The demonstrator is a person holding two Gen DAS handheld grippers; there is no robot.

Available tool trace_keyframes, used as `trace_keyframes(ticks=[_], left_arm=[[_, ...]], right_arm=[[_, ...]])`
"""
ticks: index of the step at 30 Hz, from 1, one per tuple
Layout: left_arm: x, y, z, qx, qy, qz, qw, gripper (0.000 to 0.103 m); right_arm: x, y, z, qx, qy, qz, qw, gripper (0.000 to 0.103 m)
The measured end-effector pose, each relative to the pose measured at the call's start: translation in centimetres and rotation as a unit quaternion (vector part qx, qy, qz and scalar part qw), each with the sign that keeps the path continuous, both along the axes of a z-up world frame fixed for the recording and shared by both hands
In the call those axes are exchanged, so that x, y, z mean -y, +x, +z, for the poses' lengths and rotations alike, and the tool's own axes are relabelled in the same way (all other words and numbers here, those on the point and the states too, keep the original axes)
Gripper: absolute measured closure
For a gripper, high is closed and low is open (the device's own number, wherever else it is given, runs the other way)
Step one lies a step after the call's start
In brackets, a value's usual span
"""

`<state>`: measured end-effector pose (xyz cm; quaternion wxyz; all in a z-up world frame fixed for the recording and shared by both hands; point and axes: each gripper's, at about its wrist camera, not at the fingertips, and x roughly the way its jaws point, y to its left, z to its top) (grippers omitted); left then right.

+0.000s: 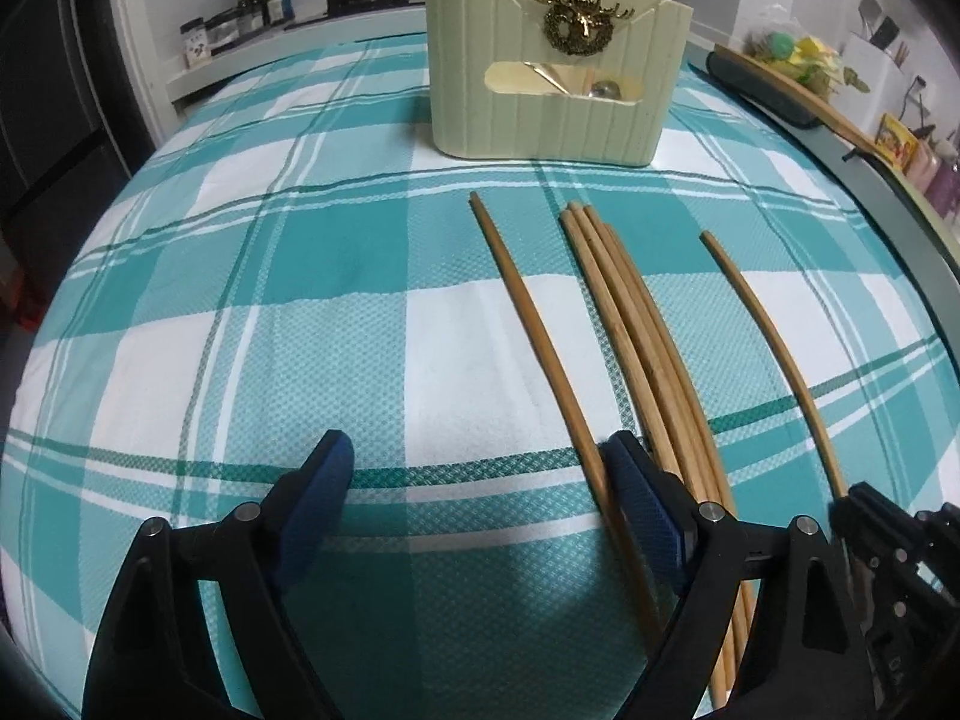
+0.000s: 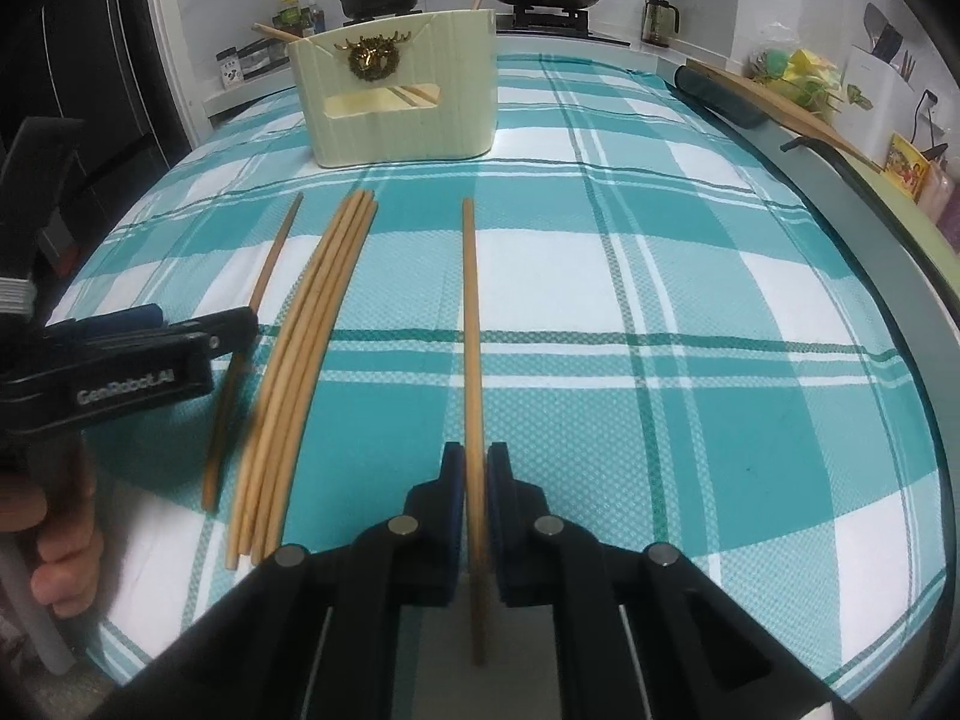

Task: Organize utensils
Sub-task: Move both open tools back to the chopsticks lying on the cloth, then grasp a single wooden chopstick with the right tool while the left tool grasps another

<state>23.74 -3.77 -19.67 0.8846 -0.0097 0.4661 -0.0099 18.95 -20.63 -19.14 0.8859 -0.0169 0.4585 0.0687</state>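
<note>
The right hand-held gripper pinches a single long wooden chopstick between its blue pads. The left hand-held gripper stands spread above the teal-and-white checked tablecloth on the table, nothing pressed between its pads; another lone wooden chopstick runs just beside its right finger. A bundle of wooden chopsticks lies between the two singles. The cream ribbed utensil holder stands upright beyond them.

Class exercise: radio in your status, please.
Right gripper shut on single wooden chopstick. Left gripper open over checked tablecloth. Cream utensil holder ahead, path clear.
</note>
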Motion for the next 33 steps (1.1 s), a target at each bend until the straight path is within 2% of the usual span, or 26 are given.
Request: trace_keyframes(ticks=[1,2,3,4,5,6,12,17,19,20,21,22,23,24,26,30,33], left_arm=[[-0.1,-0.3,0.1,0.006,-0.002,-0.001,1.0,0.026],[-0.1,-0.6,0.3,0.008,-0.003,-0.006,0.9999,0.04],[-0.1,-0.7,0.3,0.009,-0.002,-0.012,0.9999,0.058],[0.0,-1.0,0.4,0.01,0.001,-0.018,0.9998,0.069],[0.0,-1.2,0.5,0.01,0.001,-0.022,0.9997,0.09],[0.0,-1.4,0.5,0.009,-0.002,-0.026,0.9996,0.097],[-0.7,-3.1,0.6,0.003,-0.012,-0.028,0.9995,0.099],[-1.7,-5.5,0.8,-0.014,-0.023,-0.034,0.9991,0.097],[-1.9,-6.2,0.9,-0.014,-0.023,-0.034,0.9991,0.094],[-2.0,-6.4,0.9,-0.012,-0.024,-0.034,0.999,0.083],[-1.9,-6.5,0.9,-0.009,-0.023,-0.035,0.9991,0.065],[-1.8,-6.6,0.9,-0.006,-0.02,-0.034,0.9992,0.054],[-1.8,-6.5,0.9,-0.004,-0.017,-0.033,0.9993,0.038],[-1.7,-6.4,0.8,-0.002,-0.014,-0.032,0.9994,0.034],[-1.5,-6.1,0.4,-0.006,-0.009,-0.034,0.9994,0.032],[-1.4,-5.6,0.0,-0.002,0.013,-0.023,0.9997,0.01],[-1.9,-5.4,-0.4,-0.006,0.009,-0.008,0.9999,0.002]], right_arm=[[0.0,0.0,0.0,0.002,-0.001,0.0,1.0,0.095],[-0.1,0.0,0.0,0.003,-0.004,0.003,1.0,0.095],[-0.2,-0.1,0.0,0.005,-0.005,0.004,1.0,0.095],[-0.1,-0.2,0.0,0.006,-0.005,0.005,1.0,0.095],[-0.1,-0.2,-0.1,0.008,-0.005,0.006,1.0,0.095],[-0.2,-0.2,-0.1,0.009,-0.007,0.007,1.0,0.095],[-0.4,-0.4,-0.2,0.022,-0.02,0.02,0.999,0.095],[0.7,-1.2,-0.1,0.011,-0.024,0.001,1.0,0.095],[1.1,-1.6,0.0,0.005,-0.023,-0.003,1.0,0.094],[1.3,-1.7,0.1,0.003,-0.016,-0.004,1.0,0.092],[1.6,-1.8,0.1,0.003,-0.008,-0.006,1.0,0.087],[1.7,-1.9,0.1,0.006,-0.002,-0.009,1.0,0.065],[1.8,-1.9,0.1,0.008,0.0,-0.011,1.0,0.04],[1.9,-1.8,0.0,0.009,-0.002,-0.014,1.0,0.036],[1.8,-1.7,-0.2,0.009,-0.005,-0.012,1.0,0.036],[1.4,-1.6,-0.5,0.013,-0.023,-0.003,1.0,0.033],[1.4,-1.5,-0.6,0.015,-0.027,-0.006,0.999,0.026]])
